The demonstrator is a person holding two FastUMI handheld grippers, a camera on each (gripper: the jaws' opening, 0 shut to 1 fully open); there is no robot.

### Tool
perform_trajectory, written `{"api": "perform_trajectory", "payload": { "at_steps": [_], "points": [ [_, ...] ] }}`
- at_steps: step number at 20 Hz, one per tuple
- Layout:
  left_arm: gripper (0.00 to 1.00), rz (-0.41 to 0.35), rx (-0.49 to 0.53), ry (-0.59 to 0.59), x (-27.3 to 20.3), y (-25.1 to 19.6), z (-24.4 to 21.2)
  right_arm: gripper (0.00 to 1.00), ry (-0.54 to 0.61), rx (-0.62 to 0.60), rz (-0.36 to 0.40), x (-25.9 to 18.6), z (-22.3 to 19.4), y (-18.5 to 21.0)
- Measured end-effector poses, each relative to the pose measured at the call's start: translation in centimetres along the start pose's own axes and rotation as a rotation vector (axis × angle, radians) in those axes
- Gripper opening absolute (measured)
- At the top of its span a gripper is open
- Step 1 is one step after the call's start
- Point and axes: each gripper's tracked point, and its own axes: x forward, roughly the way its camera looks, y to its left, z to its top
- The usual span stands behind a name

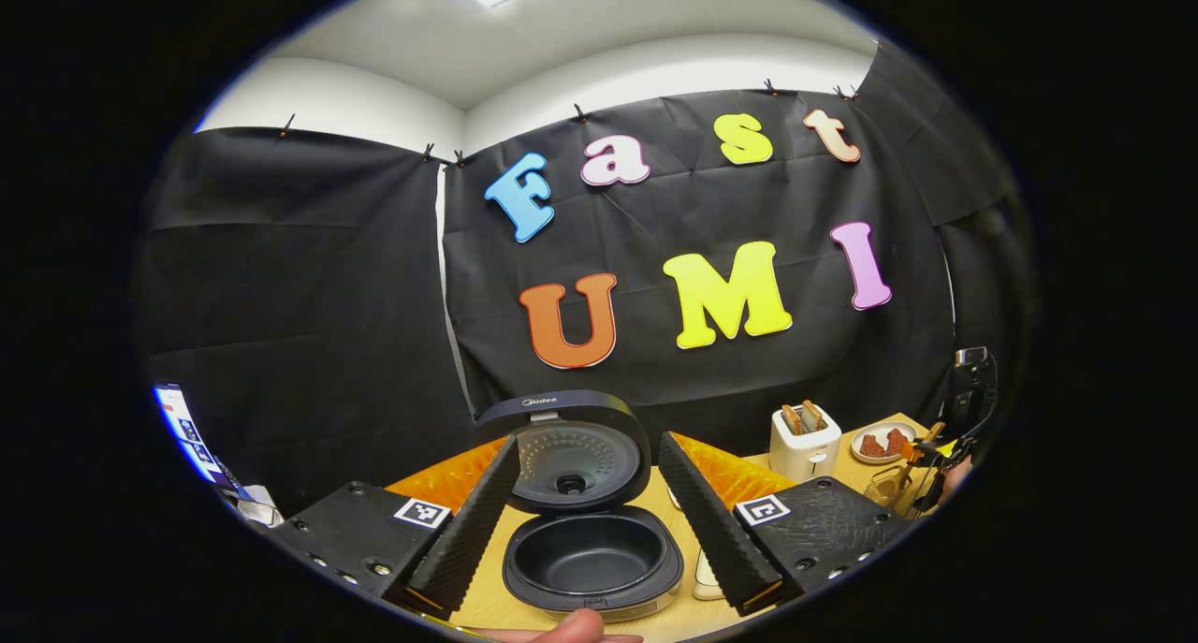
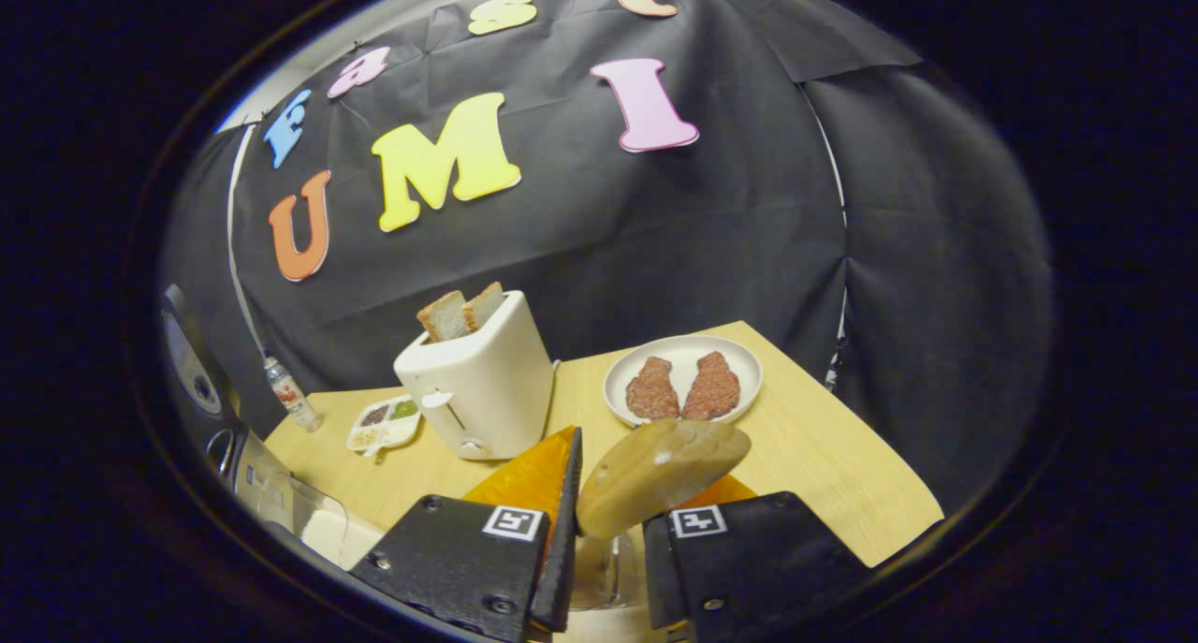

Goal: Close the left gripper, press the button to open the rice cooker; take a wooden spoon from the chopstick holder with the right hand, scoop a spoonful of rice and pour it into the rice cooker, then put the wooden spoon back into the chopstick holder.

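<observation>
Cooker (image 1: 591, 549) sat open on the table, lid up, pot empty, so your button press was done. Your left gripper (image 1: 588, 521) hung before it, jaws spread. Your right gripper (image 2: 608, 521) pinched the spoon (image 2: 661, 474); scooping, pouring and returning remained.

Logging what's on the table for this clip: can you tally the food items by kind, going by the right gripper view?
Bread slices in the toaster: 2
Meat pieces on the white plate: 2
Divided dish of small condiments: 1
Total: 5
</observation>
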Motion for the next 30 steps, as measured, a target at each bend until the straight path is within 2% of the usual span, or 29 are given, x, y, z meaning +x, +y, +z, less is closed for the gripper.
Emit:
{"api": "perform_trajectory", "payload": {
  "at_steps": [1,7,13,18,24,30],
  "points": [
    [0.95,-0.004,-0.004,-0.001,-0.1,0.0,0.0,0.33,0.001,-0.008,0.000,-0.1,-0.1,0.1],
    [0.95,0.009,-0.002,-0.001,-0.2,1.0,-0.2,0.31,-0.026,-0.094,-0.004,-1.2,2.0,1.8],
    [0.95,0.021,-0.004,0.021,-0.3,2.8,-1.4,0.31,-0.114,-0.270,-0.020,-4.9,9.9,5.6],
    [0.95,0.034,0.018,0.012,-0.8,5.0,-1.7,0.31,-0.172,-0.376,-0.002,-8.6,15.3,11.3],
    [0.95,0.043,-0.002,0.011,-1.1,7.3,-2.5,0.31,-0.158,-0.375,0.093,-11.0,14.4,20.0],
    [0.95,0.052,-0.012,0.033,-1.5,8.5,-3.6,0.31,-0.118,-0.352,0.150,-10.1,7.9,25.6]
  ]
}}
